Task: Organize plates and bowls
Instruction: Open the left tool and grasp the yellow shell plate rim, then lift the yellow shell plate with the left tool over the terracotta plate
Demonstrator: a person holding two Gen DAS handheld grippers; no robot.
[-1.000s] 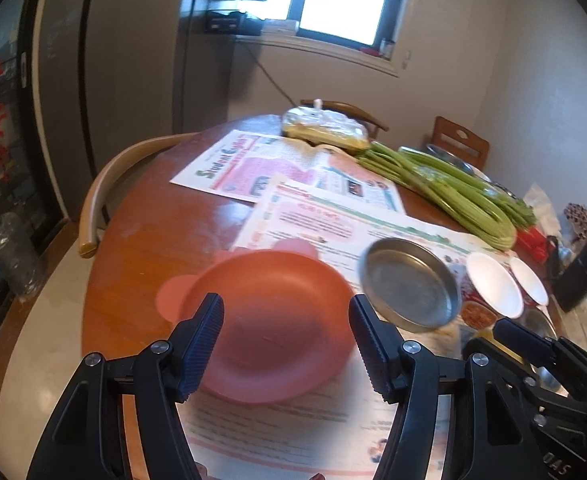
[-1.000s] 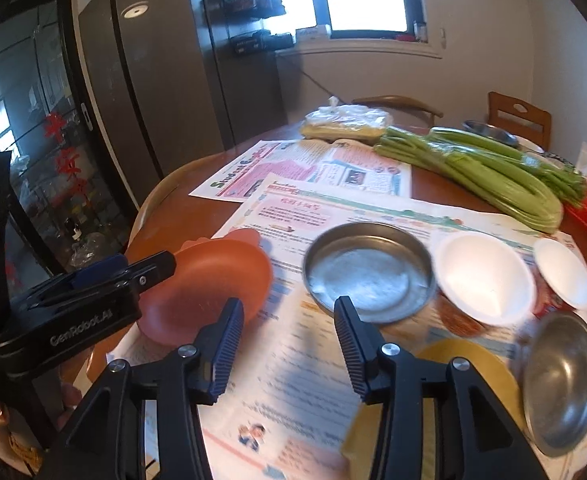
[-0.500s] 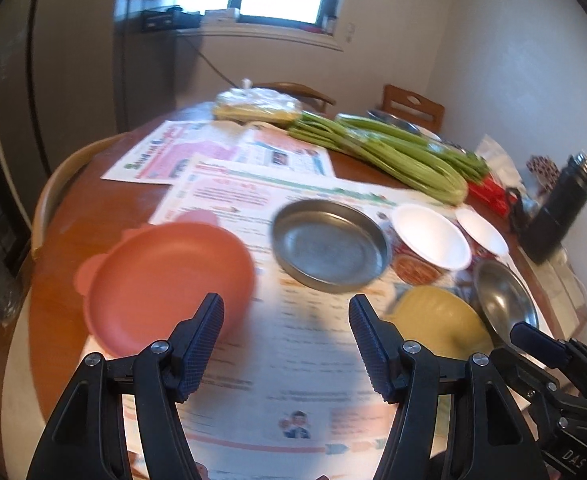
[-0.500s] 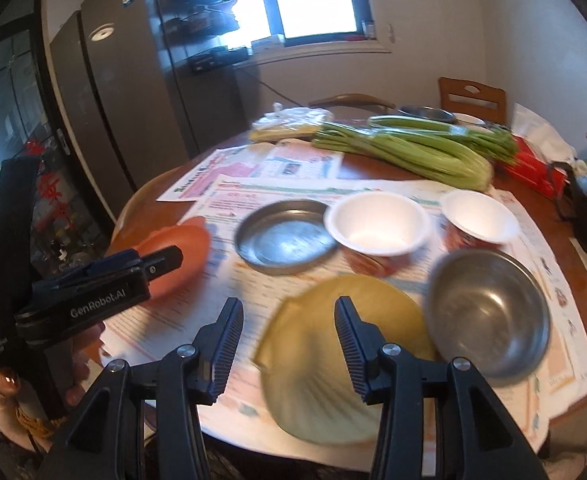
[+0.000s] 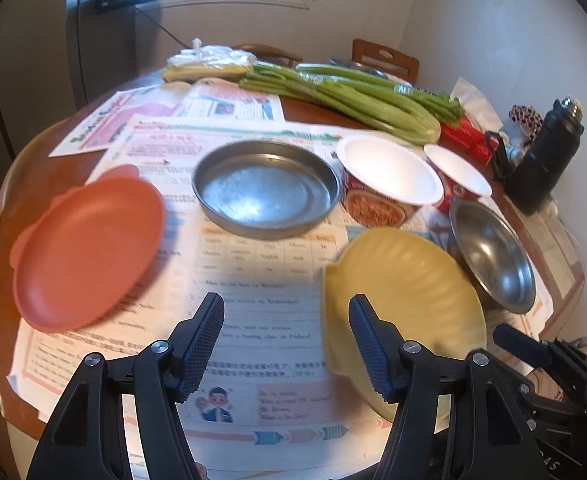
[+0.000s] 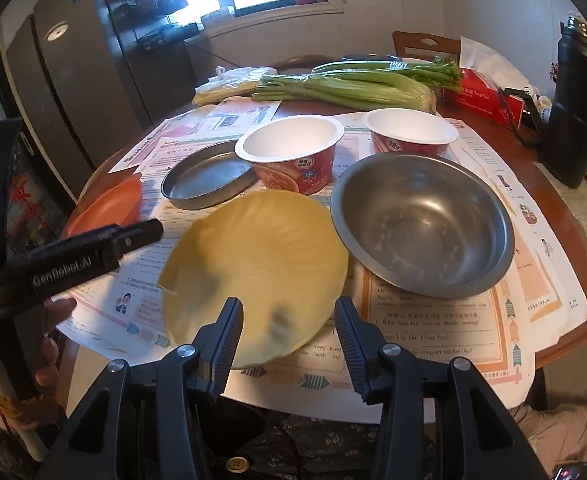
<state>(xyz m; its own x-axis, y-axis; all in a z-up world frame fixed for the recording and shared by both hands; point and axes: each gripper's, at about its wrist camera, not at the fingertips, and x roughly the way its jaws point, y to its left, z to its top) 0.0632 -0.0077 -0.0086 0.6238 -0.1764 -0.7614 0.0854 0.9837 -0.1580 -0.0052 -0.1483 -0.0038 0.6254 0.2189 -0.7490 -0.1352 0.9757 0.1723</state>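
On the paper-covered round table lie an orange plate [image 5: 85, 252], a shallow metal pan [image 5: 265, 188], a yellow plate [image 5: 405, 292] and a steel bowl [image 5: 493, 256]. Two empty red noodle cups [image 5: 389, 184] stand behind them. My left gripper [image 5: 287, 340] hovers open over bare paper between the orange and yellow plates, holding nothing. In the right wrist view the yellow plate [image 6: 253, 268] lies just beyond my right gripper [image 6: 289, 332], whose jaws stand apart above its near rim without touching it. The steel bowl [image 6: 421, 220] sits to its right, the pan [image 6: 209, 178] behind.
Celery stalks [image 6: 353, 84], a bagged item [image 5: 209, 62], a red box [image 6: 489, 96] and a black bottle [image 6: 577, 100] crowd the table's far and right side. Wooden chairs [image 5: 385, 58] stand behind. The table's front edge is right below both grippers.
Both grippers swung right across the table and dipped. The orange plate slid to the left of the left view, and the yellow plate now sits before the right gripper. Jaw widths are unchanged.
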